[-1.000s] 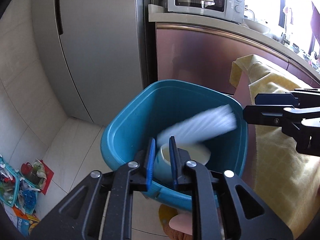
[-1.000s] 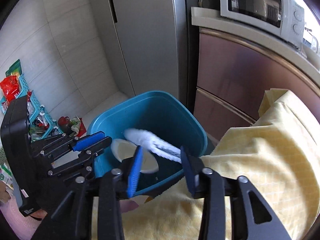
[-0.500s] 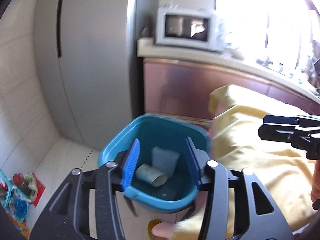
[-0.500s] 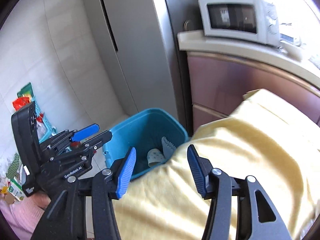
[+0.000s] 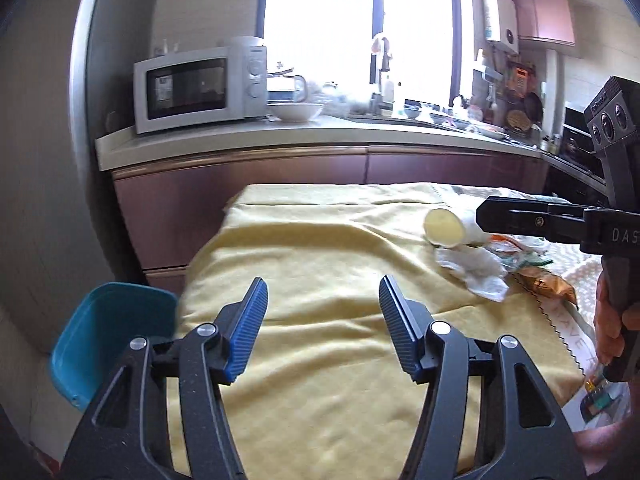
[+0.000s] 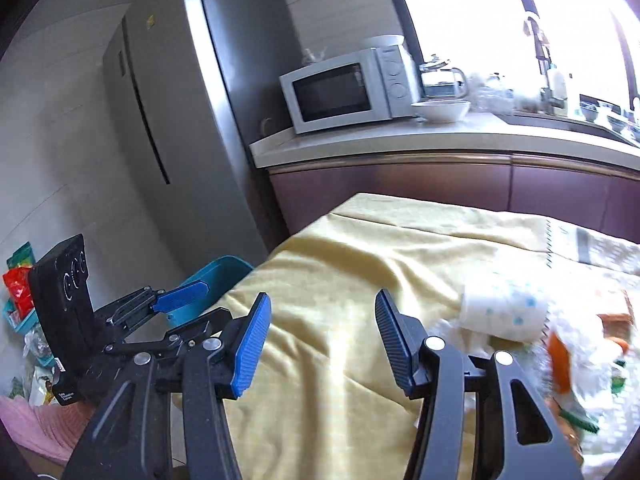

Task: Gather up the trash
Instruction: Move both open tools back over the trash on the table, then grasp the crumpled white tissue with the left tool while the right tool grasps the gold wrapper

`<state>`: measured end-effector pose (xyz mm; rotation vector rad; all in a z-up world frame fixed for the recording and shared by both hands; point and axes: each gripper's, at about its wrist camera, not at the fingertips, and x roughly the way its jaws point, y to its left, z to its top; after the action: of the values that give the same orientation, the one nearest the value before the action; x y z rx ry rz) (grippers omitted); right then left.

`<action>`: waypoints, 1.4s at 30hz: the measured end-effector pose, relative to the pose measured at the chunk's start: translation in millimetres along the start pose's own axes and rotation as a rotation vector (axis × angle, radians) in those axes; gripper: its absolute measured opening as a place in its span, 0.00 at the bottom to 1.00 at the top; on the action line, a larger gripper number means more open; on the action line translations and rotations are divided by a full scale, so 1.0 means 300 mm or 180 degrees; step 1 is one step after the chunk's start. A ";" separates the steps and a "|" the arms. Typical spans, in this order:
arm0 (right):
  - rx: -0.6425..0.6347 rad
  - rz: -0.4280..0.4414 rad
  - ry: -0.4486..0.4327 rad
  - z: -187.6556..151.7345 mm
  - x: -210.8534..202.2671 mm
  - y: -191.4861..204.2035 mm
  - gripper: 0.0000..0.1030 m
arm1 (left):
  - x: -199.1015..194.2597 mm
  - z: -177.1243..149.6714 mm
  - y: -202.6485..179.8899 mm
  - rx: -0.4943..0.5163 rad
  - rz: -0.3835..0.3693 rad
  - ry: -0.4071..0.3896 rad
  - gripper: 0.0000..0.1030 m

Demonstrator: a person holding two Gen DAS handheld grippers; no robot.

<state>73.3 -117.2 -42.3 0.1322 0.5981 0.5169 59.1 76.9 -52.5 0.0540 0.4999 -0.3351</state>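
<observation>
Over yellow cloth point(image 5: 320, 248): both grippers' fingers point(image 5: 248, 320) apart (empty).

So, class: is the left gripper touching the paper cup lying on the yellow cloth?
Apart. The left wrist view shows the left gripper open and empty, with bare yellow cloth between it and the paper cup.

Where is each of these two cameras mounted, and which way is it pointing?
Left wrist view: sits on the left gripper, looking along its open, empty fingers over the yellow cloth toward the paper cup and counter; the right gripper and the hand holding it show at right.
Right wrist view: sits on the right gripper, also open and empty, facing the same cloth; the left gripper and a pink sleeve show at left.
Shared: cloth, microwave, blue bin, cup.
</observation>
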 end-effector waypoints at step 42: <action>0.0239 -0.1074 0.0397 -0.321 -0.194 -0.311 0.40 | 0.426 0.022 -0.495 0.0522 -0.0862 0.1122 0.03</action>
<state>17.4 -229.9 -116.9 0.0680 0.7451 0.1762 118.8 -102.9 -103.3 0.2082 0.8311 -0.6376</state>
